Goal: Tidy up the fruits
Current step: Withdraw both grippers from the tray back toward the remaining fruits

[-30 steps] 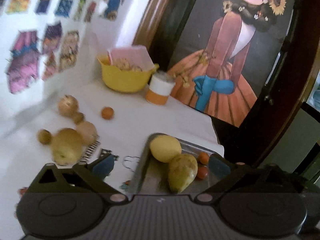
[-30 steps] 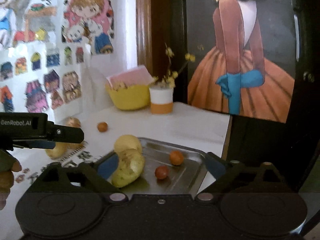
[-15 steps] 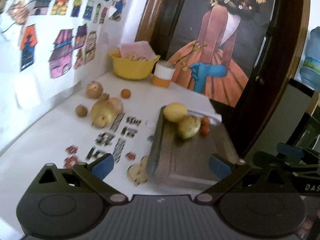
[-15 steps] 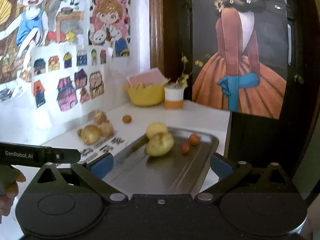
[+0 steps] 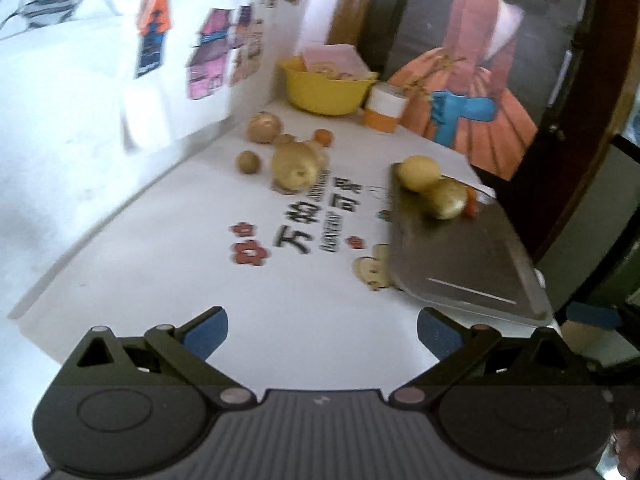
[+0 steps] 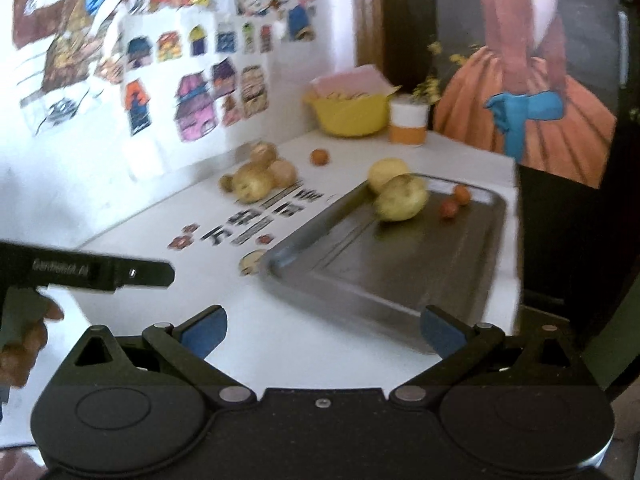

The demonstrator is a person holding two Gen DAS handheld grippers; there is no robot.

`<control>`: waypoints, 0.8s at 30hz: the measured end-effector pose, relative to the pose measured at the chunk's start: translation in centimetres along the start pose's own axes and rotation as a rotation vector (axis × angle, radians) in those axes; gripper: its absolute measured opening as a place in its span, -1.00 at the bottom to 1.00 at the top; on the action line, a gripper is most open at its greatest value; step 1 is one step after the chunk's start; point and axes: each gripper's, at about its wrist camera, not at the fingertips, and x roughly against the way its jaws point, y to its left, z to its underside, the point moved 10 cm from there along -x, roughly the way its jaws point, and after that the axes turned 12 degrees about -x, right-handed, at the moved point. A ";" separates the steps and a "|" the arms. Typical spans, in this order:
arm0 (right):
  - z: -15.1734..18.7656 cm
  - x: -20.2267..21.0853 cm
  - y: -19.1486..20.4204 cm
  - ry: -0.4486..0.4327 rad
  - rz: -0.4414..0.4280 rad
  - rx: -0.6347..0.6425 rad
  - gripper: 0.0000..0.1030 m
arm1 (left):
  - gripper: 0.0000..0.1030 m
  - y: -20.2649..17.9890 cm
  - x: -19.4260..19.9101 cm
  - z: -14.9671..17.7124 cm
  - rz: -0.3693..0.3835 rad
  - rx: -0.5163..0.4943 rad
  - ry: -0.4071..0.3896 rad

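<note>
Above the white desk (image 5: 168,216), both tongs, left (image 5: 322,330) and right (image 6: 322,330), gape wide, holding nothing. Beyond them, a metal tray (image 6: 404,276) carries a lemon (image 6: 387,173), a pear (image 6: 401,198) and two small red fruits (image 6: 455,200). More fruits (image 5: 294,164) lie loose near the wall, before a yellow bowl (image 5: 326,90).

Black Chinese chars "万始" and "可果" on white tablecloth (image 5: 180,240), smaller print beside too blurred

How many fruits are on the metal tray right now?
4. A yellow fruit sits at the far left corner of the tray, a larger yellowish one touches it, and two small red ones lie to their right. None seem hidden.
</note>
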 end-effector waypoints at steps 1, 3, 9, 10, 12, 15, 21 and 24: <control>0.0 -0.2 0.5 0.009 -0.011 0.014 0.99 | 0.99 0.6 0.0 0.0 -0.010 0.008 0.006; 0.0 -0.5 1.7 0.027 -0.038 0.048 0.99 | 0.99 1.5 0.0 0.0 -0.021 0.019 0.017; -1.1 -1.8 4.3 0.039 -0.091 0.116 0.99 | 0.99 3.4 -0.2 -0.5 -0.060 0.010 0.031; -1.2 -2.1 4.6 0.040 -0.101 0.119 0.99 | 0.99 3.7 -0.3 -0.7 -0.066 0.009 0.031; -1.5 -2.6 5.0 0.043 -0.116 0.128 0.99 | 0.99 4.1 -0.6 -1.1 -0.076 0.010 0.033; -2.1 -3.5 5.5 0.044 -0.126 0.152 0.99 | 0.99 4.5 -1.2 -1.8 -0.087 0.011 0.034; -3.7 -5.5 5.4 0.028 -0.131 0.182 0.99 | 0.99 5.4 -3.1 -3.6 -0.123 0.018 0.028; -5.3 -6.3 4.9 0.007 -0.127 0.183 0.99 | 0.99 6.0 -4.2 -4.8 -0.136 0.034 0.020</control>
